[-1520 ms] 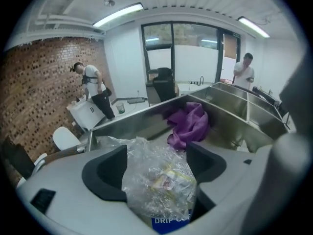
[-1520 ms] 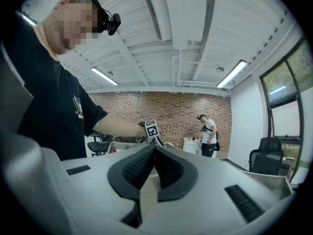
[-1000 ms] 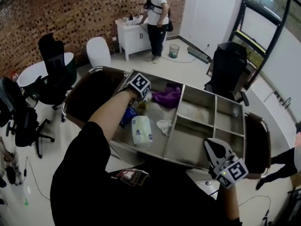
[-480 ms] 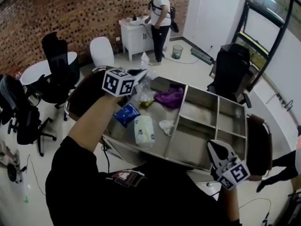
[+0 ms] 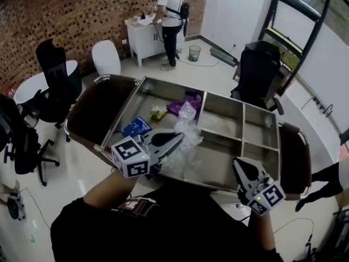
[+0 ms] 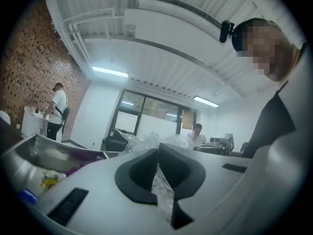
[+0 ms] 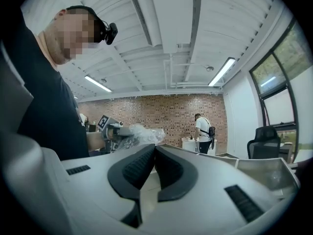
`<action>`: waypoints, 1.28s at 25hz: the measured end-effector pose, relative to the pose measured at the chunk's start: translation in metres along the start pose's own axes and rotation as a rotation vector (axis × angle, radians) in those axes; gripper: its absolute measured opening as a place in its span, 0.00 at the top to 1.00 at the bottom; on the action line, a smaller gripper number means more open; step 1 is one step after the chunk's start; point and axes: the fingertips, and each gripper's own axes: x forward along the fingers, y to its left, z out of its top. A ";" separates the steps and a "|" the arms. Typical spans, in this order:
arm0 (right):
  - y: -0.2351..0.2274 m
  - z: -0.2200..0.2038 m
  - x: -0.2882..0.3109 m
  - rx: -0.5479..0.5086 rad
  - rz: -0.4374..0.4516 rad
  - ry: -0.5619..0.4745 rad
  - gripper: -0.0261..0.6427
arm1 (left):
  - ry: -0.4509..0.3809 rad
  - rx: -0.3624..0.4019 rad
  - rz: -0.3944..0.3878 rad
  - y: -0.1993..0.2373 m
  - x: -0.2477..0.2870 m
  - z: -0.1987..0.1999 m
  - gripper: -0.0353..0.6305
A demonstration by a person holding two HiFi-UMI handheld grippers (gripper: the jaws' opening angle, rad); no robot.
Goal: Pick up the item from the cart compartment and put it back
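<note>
My left gripper [image 5: 175, 137] is shut on a crumpled clear plastic bag [image 5: 188, 129] and holds it above the near edge of the steel cart [image 5: 221, 105]. In the left gripper view a strip of the plastic bag [image 6: 162, 190] is pinched between the jaws of the left gripper [image 6: 157, 150], and the rest bulges beyond them. My right gripper [image 5: 239, 164] hovers at the cart's near right corner. Its jaws meet with nothing between them in the right gripper view [image 7: 155, 147], which also shows the plastic bag [image 7: 142, 134].
The cart's left compartment holds a blue packet [image 5: 136, 126], a yellow item [image 5: 158, 112] and a purple cloth [image 5: 183, 105]. A person [image 5: 168, 7] stands at a white cabinet [image 5: 143, 37] at the back. Black office chairs [image 5: 54, 81] stand left, and a black chair [image 5: 256, 70] stands right.
My left gripper rose out of the left compartment with the plastic bag and drew back to the cart's near edge. The right gripper has barely moved.
</note>
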 end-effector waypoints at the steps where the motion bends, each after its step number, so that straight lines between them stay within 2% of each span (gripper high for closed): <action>1: -0.001 0.000 -0.002 0.003 -0.007 -0.003 0.98 | -0.005 -0.019 -0.003 -0.003 0.000 -0.006 0.95; 10: -0.005 -0.004 -0.013 0.024 -0.033 -0.023 0.98 | -0.033 -0.029 -0.017 -0.004 -0.005 -0.007 0.95; 13: -0.005 -0.006 -0.012 0.018 -0.035 -0.011 0.98 | -0.018 -0.009 -0.031 -0.007 -0.004 -0.009 0.96; 28: -0.007 -0.009 -0.018 0.019 -0.047 -0.017 0.98 | 0.017 -0.009 -0.045 -0.005 0.004 -0.010 0.96; 32: -0.011 -0.007 -0.023 0.014 -0.068 -0.051 0.98 | 0.041 0.019 -0.034 0.003 0.015 -0.009 0.96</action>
